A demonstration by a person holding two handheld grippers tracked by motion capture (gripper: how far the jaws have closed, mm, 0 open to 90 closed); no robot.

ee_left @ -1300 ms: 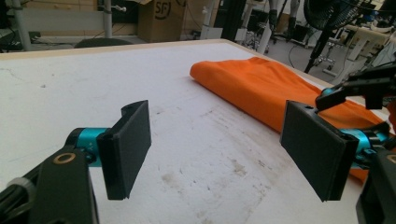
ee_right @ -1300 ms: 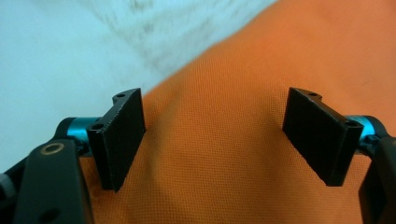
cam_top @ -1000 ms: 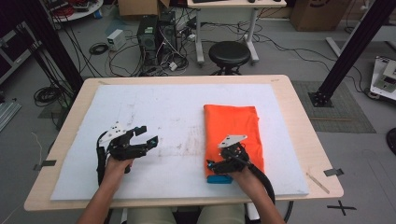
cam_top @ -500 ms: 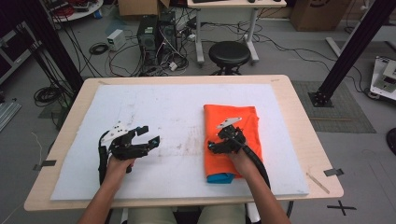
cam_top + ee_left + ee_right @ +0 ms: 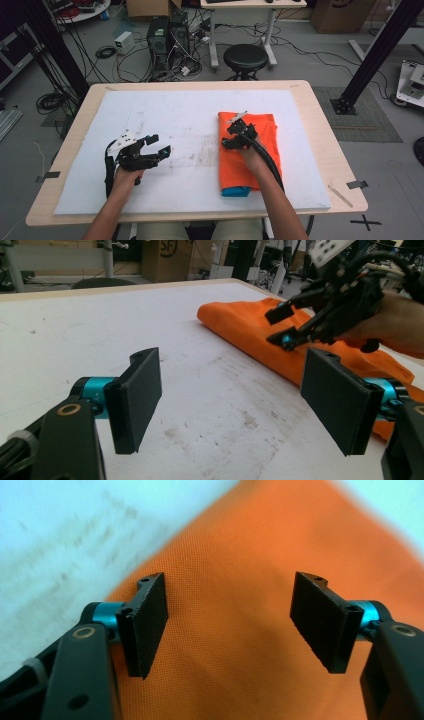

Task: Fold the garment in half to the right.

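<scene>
Cloth: I see the folded orange cloth (image 5: 248, 150) on the right half of the worktop (image 5: 320, 150), its near end close to the front edge.
Right gripper (image 5: 234, 136): I hold it over the far part of the cloth; its fingers (image 5: 146, 625) have just been closing a little but are still apart, pinching nothing, the cloth below them.
Left gripper (image 5: 159, 145): it rests on the left half, near the front edge, well apart from the cloth; fingers (image 5: 136, 399) released, nothing between.
</scene>
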